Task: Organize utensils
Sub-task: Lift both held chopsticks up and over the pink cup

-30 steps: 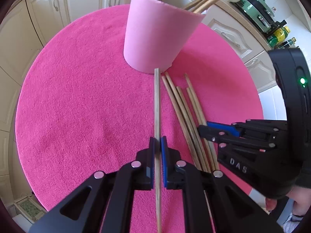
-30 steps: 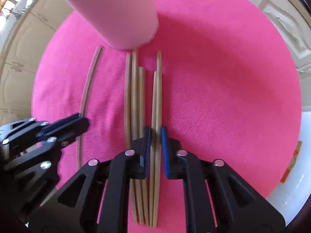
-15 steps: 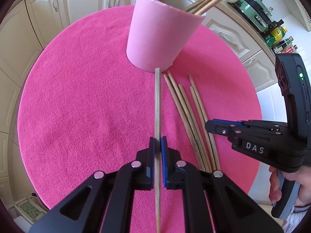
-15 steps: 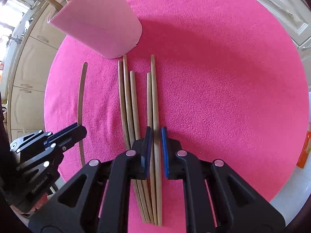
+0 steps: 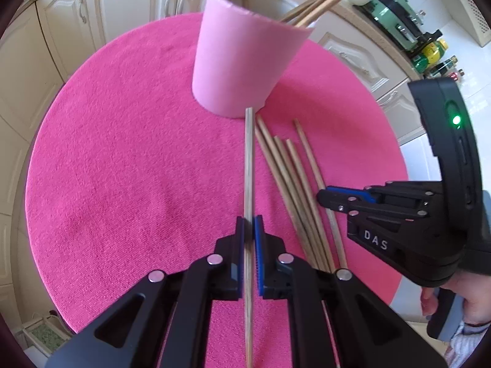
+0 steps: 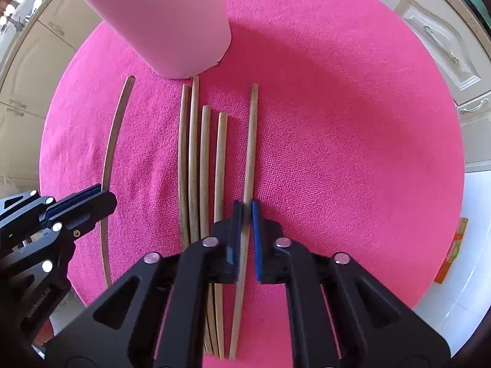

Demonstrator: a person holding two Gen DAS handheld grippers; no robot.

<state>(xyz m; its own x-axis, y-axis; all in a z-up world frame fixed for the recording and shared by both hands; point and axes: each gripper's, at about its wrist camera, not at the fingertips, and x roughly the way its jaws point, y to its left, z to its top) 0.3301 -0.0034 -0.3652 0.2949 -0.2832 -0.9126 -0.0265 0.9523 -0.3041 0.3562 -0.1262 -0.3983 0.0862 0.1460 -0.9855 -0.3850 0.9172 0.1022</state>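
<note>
- Since a second ago: right gripper (image 6: 244, 211) shifted onto the rightmost stick (image 6: 250, 153), now pulled apart from the other four; left side unchanged.
- Right gripper points down at the mat (image 6: 353, 122), clamped on that stick partway along its length; blue pads tight against both its sides.
- Left gripper (image 5: 249, 225) clamped on a single stick (image 5: 249, 165), pads pressed on it, far tip touching or just short of the cup (image 5: 242, 61) base.
- Four loose sticks (image 6: 201, 159) lie side by side on the mat, between the two held ones; far ends near the cup, two of them shorter-reaching than the rest.
- Cup stands upright on the mat's far side, already holding several sticks (image 5: 325, 3) that lean out over its rim.
- Right gripper seen from left view at right edge (image 5: 325, 197), hand (image 5: 460, 294) on its grip, green light on its body.
- Left gripper seen from right view at lower left (image 6: 101, 197), its stick running along the mat's left part.
- Cabinets (image 5: 129, 9) behind the mat; bottles (image 5: 429, 55) on the counter at far right.
</note>
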